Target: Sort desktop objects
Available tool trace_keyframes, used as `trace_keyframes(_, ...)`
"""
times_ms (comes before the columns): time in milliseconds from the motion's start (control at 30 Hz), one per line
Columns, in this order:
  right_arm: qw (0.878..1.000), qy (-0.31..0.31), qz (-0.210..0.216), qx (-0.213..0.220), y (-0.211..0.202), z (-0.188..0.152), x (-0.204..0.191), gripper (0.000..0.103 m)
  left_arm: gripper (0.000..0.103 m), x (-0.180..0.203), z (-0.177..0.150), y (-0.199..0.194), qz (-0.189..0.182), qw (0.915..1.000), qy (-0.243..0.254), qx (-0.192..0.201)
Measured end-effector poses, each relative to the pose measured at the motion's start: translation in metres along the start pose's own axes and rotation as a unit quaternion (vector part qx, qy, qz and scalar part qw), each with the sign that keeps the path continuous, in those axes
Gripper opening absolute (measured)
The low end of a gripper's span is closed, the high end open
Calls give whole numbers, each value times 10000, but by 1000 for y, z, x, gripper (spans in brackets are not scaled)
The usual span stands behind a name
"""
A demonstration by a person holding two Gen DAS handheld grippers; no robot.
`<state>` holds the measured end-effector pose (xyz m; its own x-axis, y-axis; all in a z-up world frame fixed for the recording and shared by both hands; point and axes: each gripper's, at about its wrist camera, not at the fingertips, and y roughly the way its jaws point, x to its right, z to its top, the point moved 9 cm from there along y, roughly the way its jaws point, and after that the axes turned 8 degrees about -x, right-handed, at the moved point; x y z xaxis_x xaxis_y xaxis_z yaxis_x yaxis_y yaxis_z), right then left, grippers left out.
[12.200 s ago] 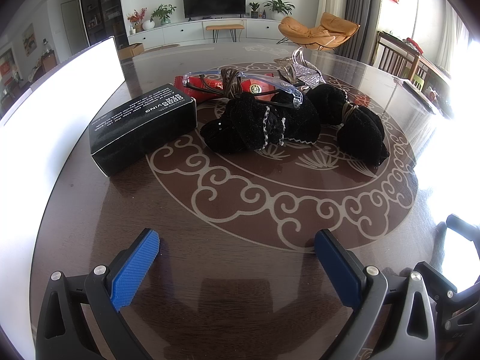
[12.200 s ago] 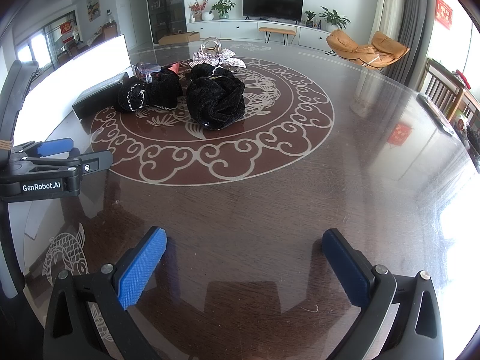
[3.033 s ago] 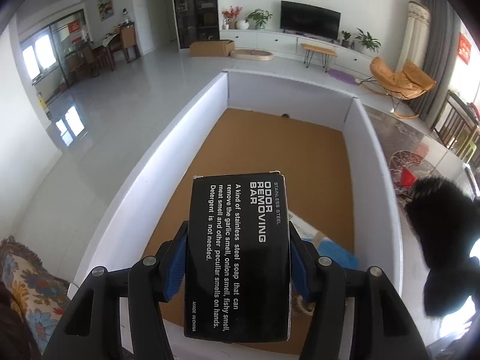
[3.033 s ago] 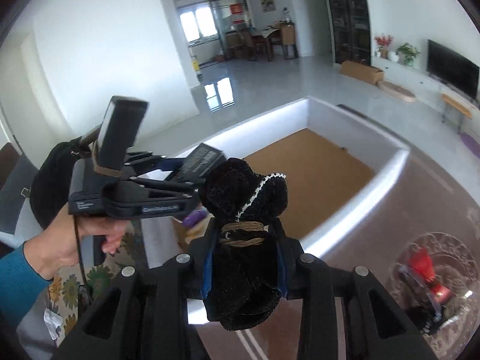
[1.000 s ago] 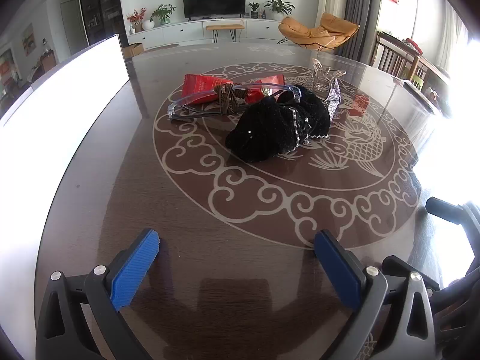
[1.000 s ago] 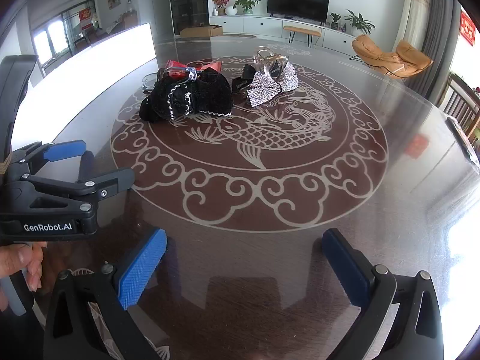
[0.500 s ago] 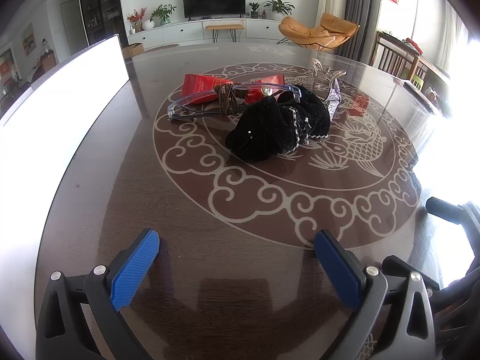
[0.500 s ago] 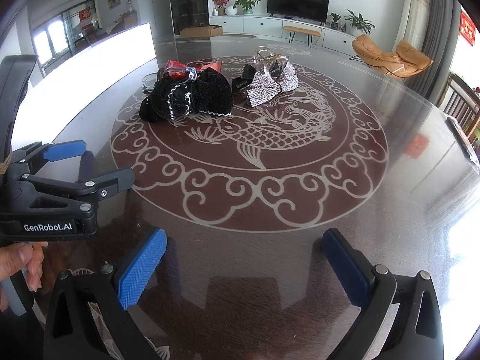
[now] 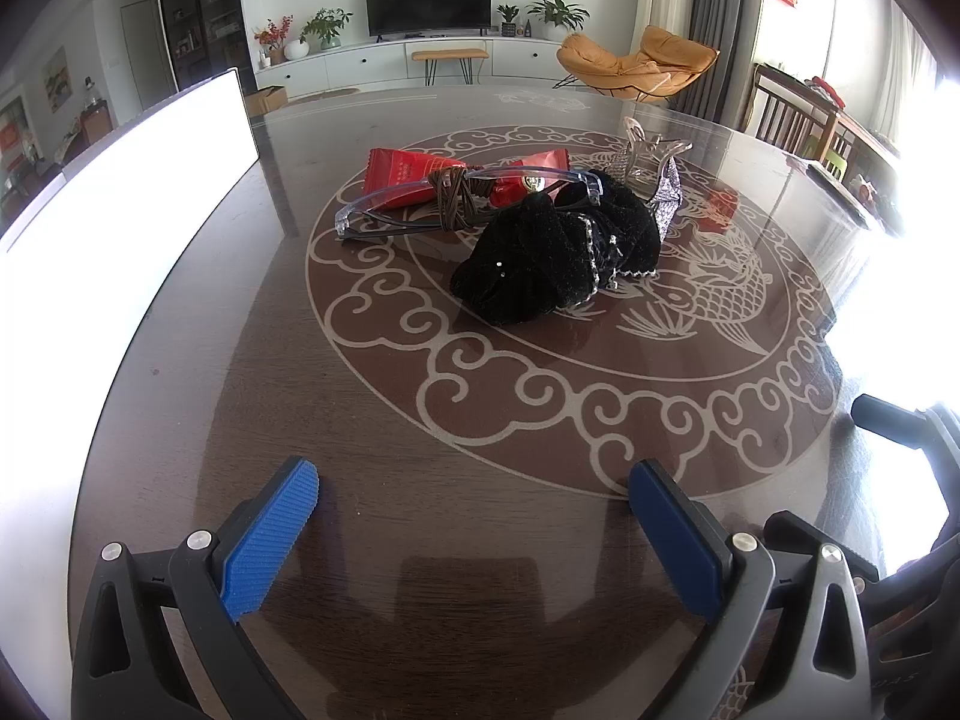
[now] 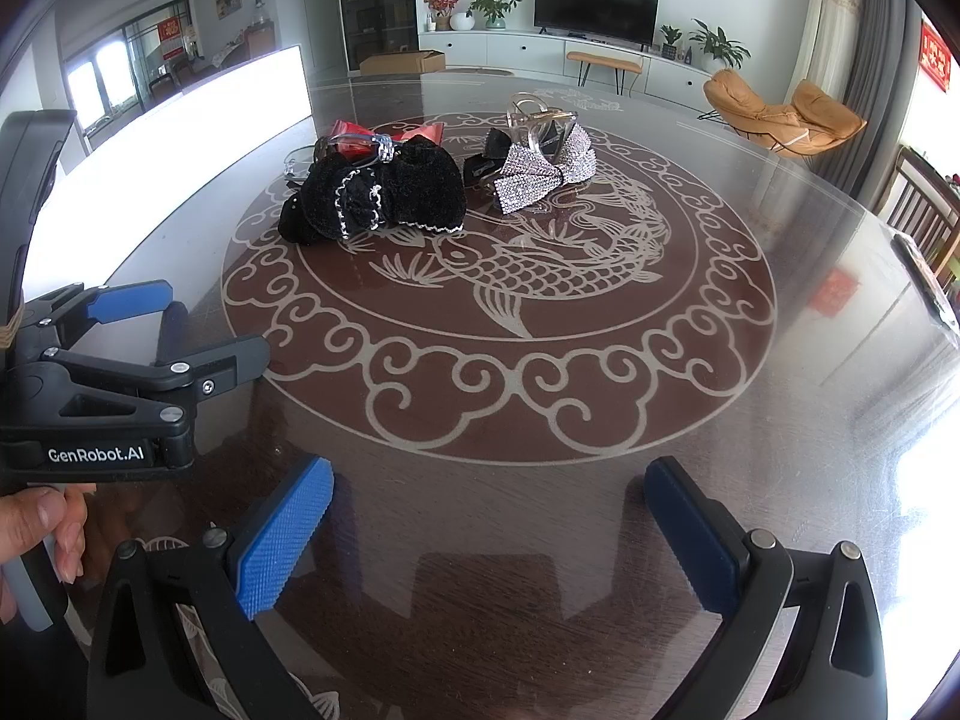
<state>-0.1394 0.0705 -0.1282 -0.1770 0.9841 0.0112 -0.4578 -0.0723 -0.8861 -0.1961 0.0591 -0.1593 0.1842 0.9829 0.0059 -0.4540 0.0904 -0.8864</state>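
A black velvet pouch [image 9: 558, 255] lies on the round brown table [image 9: 384, 408]; it also shows in the right wrist view [image 10: 384, 195]. Behind it lie clear glasses [image 9: 462, 192] tied with brown cord, a red packet [image 9: 408, 171], and a rhinestone bow clip [image 10: 543, 171] with a clear claw clip [image 9: 651, 153]. My left gripper [image 9: 474, 510] is open and empty, near the table's front edge, well short of the pouch. It also shows at the left of the right wrist view [image 10: 180, 330]. My right gripper [image 10: 489, 516] is open and empty.
A white box wall [image 9: 120, 198] runs along the table's left side. Wooden chairs [image 9: 798, 126] stand at the far right. A dark flat object [image 10: 927, 285] lies near the table's right edge.
Nothing has moved over the last second. Earlier, the left gripper held a black box and the right a black pouch over the white box; both are now empty.
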Motion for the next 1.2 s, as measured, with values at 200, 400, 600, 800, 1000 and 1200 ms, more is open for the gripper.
trace_keyframes(200,10000,0,0,0,0,0,0,103,103,0,0,0,1,10000,-1,-1)
trace_keyframes(400,10000,-2,2,-1,0,0,0,103,103,0,0,0,-1,10000,-2,0)
trace_keyframes(600,10000,-3,2,-1,0,0,0,103,103,-1,3,2,1,10000,46,-7)
trace_keyframes(800,10000,-2,2,-1,0,0,0,103,103,-7,17,8,-39,9999,116,-1)
trace_keyframes(1000,10000,-3,3,-1,0,0,0,103,103,-7,17,8,-40,9999,115,3)
trace_keyframes(1200,10000,-6,5,-1,0,0,0,103,103,-7,17,8,-40,9999,115,2)
